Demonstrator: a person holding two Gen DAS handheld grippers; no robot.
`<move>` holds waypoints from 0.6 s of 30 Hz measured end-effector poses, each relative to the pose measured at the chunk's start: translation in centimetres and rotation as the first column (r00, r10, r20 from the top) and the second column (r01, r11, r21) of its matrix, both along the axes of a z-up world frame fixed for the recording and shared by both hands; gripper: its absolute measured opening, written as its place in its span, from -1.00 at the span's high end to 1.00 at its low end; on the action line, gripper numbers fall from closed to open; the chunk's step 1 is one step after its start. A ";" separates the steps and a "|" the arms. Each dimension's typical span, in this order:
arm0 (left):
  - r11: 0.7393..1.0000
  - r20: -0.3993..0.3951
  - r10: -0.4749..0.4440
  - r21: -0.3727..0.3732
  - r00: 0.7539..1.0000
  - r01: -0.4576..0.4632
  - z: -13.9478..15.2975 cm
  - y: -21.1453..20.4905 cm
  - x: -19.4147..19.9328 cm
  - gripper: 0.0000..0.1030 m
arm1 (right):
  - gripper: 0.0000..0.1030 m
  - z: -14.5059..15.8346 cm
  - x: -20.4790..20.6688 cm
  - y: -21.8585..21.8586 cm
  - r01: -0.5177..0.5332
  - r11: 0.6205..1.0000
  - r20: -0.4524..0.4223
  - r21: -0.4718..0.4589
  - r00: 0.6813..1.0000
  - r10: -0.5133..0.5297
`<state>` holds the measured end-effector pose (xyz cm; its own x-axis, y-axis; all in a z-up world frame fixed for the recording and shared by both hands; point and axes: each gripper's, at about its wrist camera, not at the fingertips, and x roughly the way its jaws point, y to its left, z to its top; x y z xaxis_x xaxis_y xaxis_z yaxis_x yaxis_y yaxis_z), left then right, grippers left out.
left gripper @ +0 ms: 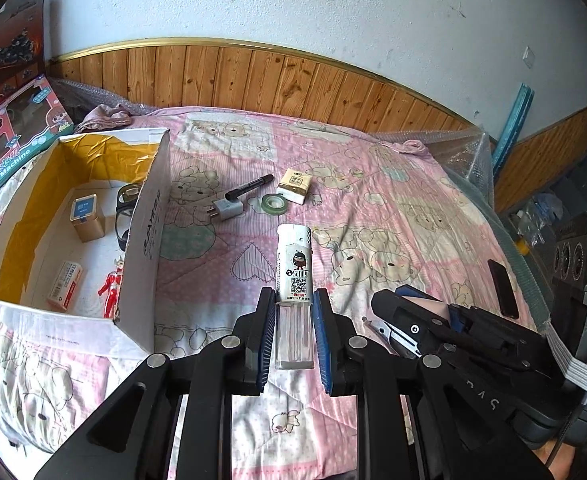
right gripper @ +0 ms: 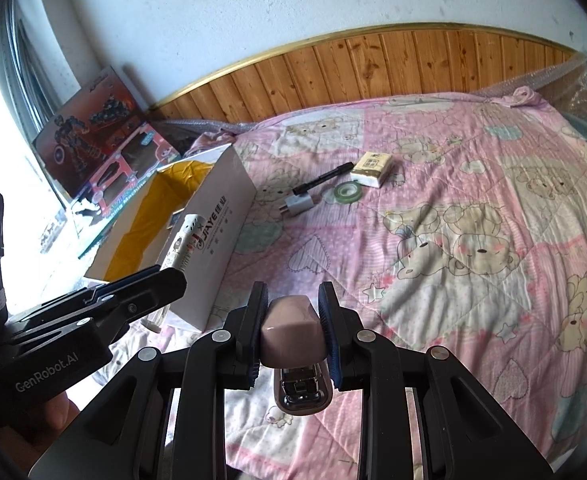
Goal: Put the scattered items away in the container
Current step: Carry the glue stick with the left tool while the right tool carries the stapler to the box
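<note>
Left claw (left gripper: 293,322) is clamped on a lighter (left gripper: 293,276), gripped at its clear lower end w/ the white printed body sticking forward past the pads. Right claw (right gripper: 293,326) is clamped on a stapler (right gripper: 291,336), pink top up, metal magazine showing beneath at the near end. Both loads are held over the bed (right gripper: 473,320), right of the box (left gripper: 145,236).

Box sits open at the bed's left side, yellow-lined on its far and left walls. Inside, per left wrist view: small tin (left gripper: 86,217), glasses (left gripper: 123,216), red figure (left gripper: 111,288), small white carton (left gripper: 66,286). Loose on the bed, well apart from both claws: marker (left gripper: 249,186), plug (left gripper: 226,207), tape roll (left gripper: 274,202), tissue pack (left gripper: 295,185).

Step in hand, judged: carry both items to the box and drop.

Recs:
- Lift lighter's front end above the near wall before crossing; it overhangs the claw and could snag the rim.
- Release over bare floor near the box centre, not onto the glasses or figure.
- Left claw goes in first; right waits, as the two rigs sit close and could collide at the opening.
- Stapler is heavy and smooth; lower it before parting the pads.
</note>
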<state>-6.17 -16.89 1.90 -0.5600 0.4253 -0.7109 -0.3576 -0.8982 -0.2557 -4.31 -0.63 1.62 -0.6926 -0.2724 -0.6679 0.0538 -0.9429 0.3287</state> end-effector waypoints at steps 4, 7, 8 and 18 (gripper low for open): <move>1.000 -0.020 0.004 0.000 1.000 -0.004 0.5 -0.6 1.0 0.61 | 0.48 0.4 0.8 -1.0 -0.014 1.000 -0.011 -0.003 1.000 0.014; 1.000 -0.034 0.010 0.003 0.999 -0.010 0.9 -1.2 1.6 0.61 | 0.47 0.9 1.3 -1.9 -0.027 1.000 -0.023 0.002 0.999 0.027; 1.000 -0.039 0.012 0.006 0.999 -0.012 1.1 -1.4 1.8 0.61 | 0.47 1.1 1.4 -2.1 -0.033 0.999 -0.027 0.003 0.999 0.033; 0.998 -0.070 0.055 0.048 0.996 -0.052 2.3 -4.2 2.4 0.61 | 0.47 2.7 1.8 -5.1 -0.090 0.995 -0.055 0.048 0.994 0.093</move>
